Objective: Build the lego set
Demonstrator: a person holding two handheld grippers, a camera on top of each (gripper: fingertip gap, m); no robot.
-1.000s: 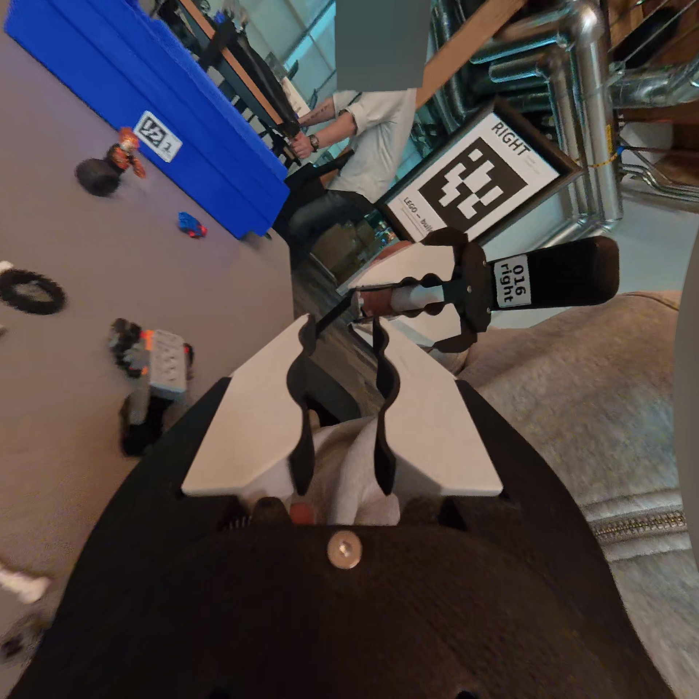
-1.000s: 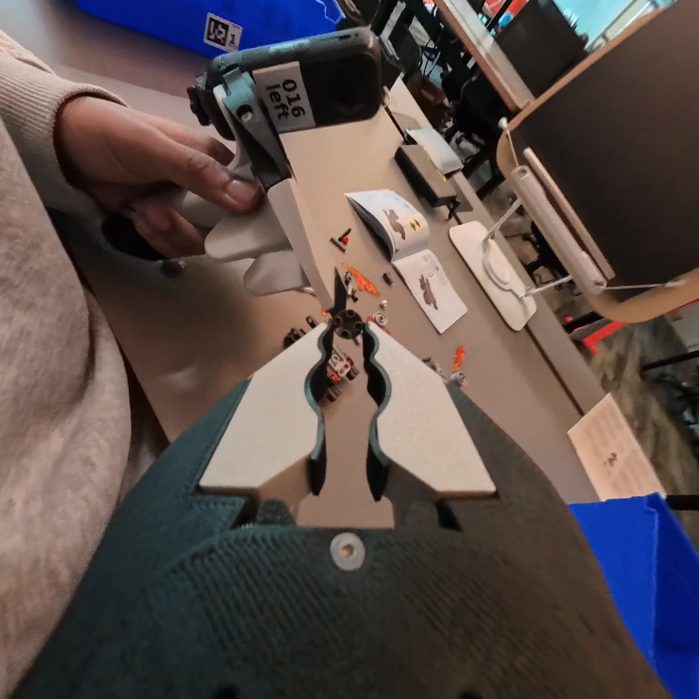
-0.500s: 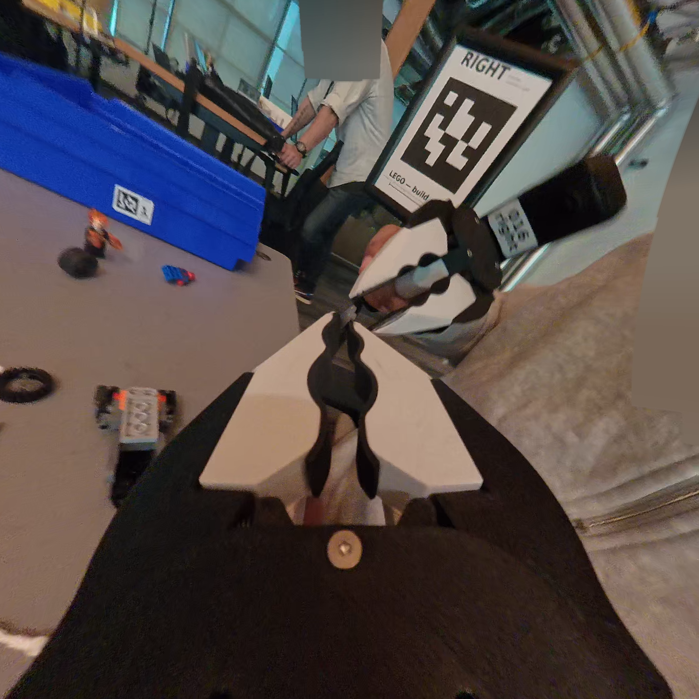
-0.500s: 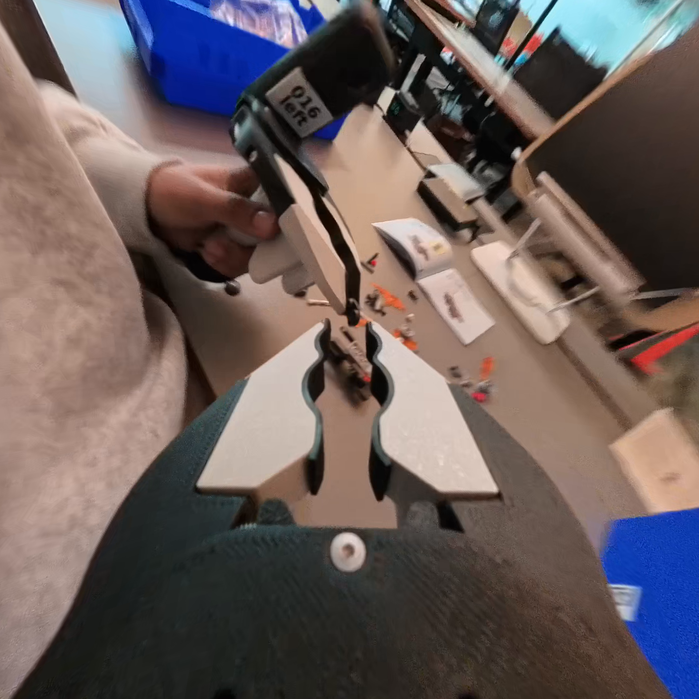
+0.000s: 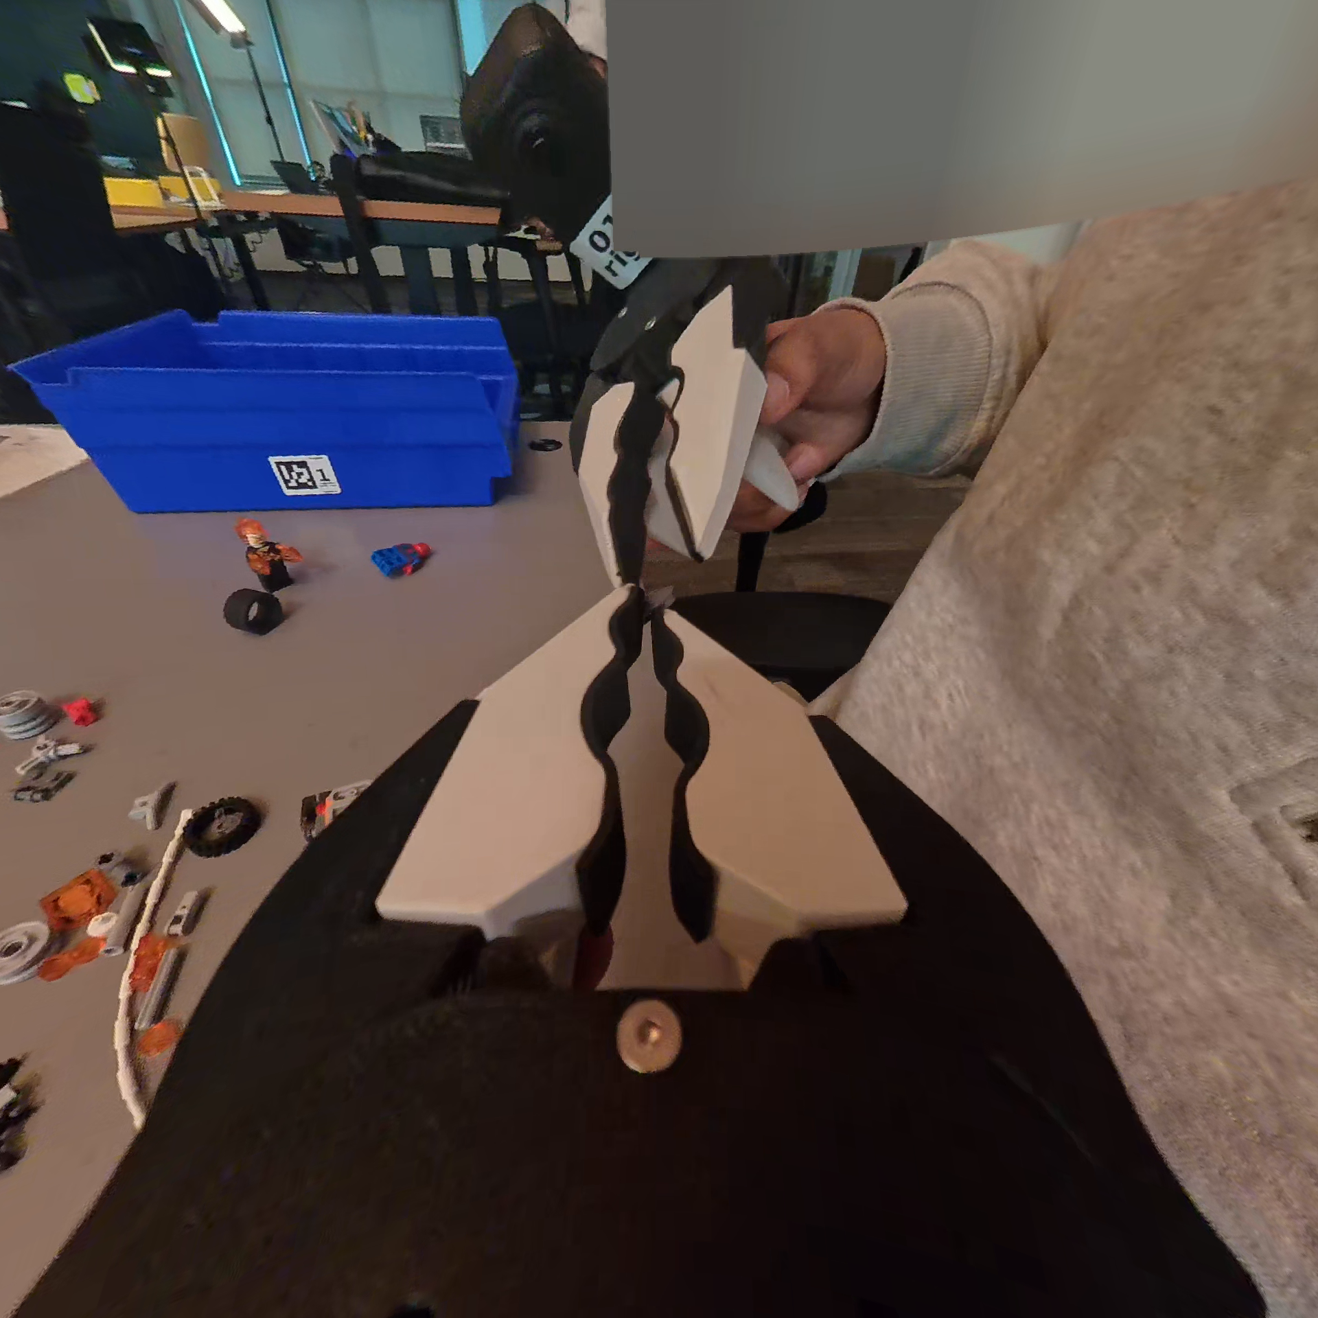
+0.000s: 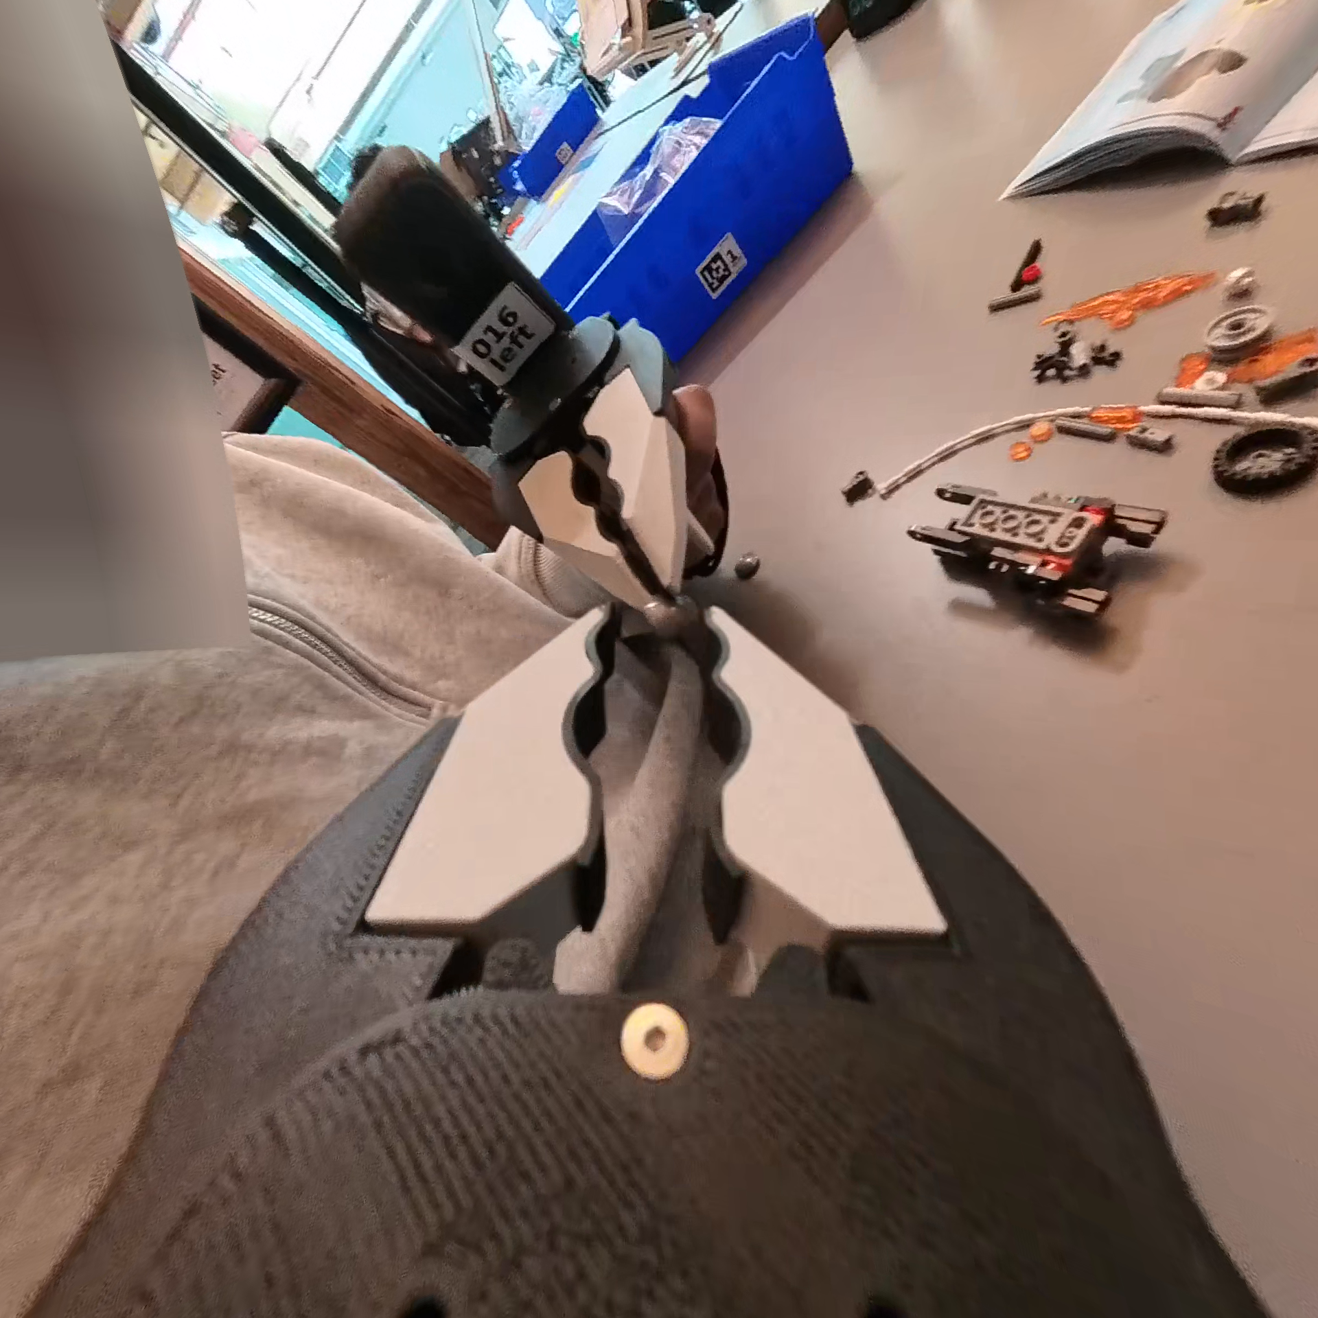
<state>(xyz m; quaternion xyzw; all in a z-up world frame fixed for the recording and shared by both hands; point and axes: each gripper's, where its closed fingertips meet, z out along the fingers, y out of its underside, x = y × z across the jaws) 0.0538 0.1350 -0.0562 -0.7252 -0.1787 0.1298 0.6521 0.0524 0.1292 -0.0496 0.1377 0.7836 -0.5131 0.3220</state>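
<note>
My left gripper (image 5: 644,601) and right gripper (image 6: 662,619) meet tip to tip in the air by the table's near edge, close to a beige sweater. A small dark grey lego piece (image 6: 667,612) sits between the right fingertips, and the left gripper's tips (image 6: 663,588) pinch it from above. In the left wrist view the piece (image 5: 653,596) shows only as a sliver at my nearly shut tips, with the right gripper (image 5: 627,567) pointing down onto it. The half-built grey and black chassis (image 6: 1034,535) lies on the table (image 5: 356,677), partly hidden in the left wrist view (image 5: 328,813).
A blue bin (image 5: 285,399) stands at the table's back. A minifigure (image 5: 265,553), a lying blue figure (image 5: 399,558), a black tyre (image 5: 253,611), a wheel (image 6: 1266,456), a white string (image 6: 998,428), orange pieces (image 6: 1127,303) and an open booklet (image 6: 1177,93) lie scattered. Left and right tips are no more than a few centimetres apart. From either gripper's tips it is about 20 cm to the wheel (image 6: 1266,456). It is also in sight in the left wrist view (image 5: 215,835).
My left gripper shut from open a second ago. Both grippers swung round while their tips stayed together; the right gripper now points down onto my left tips.
</note>
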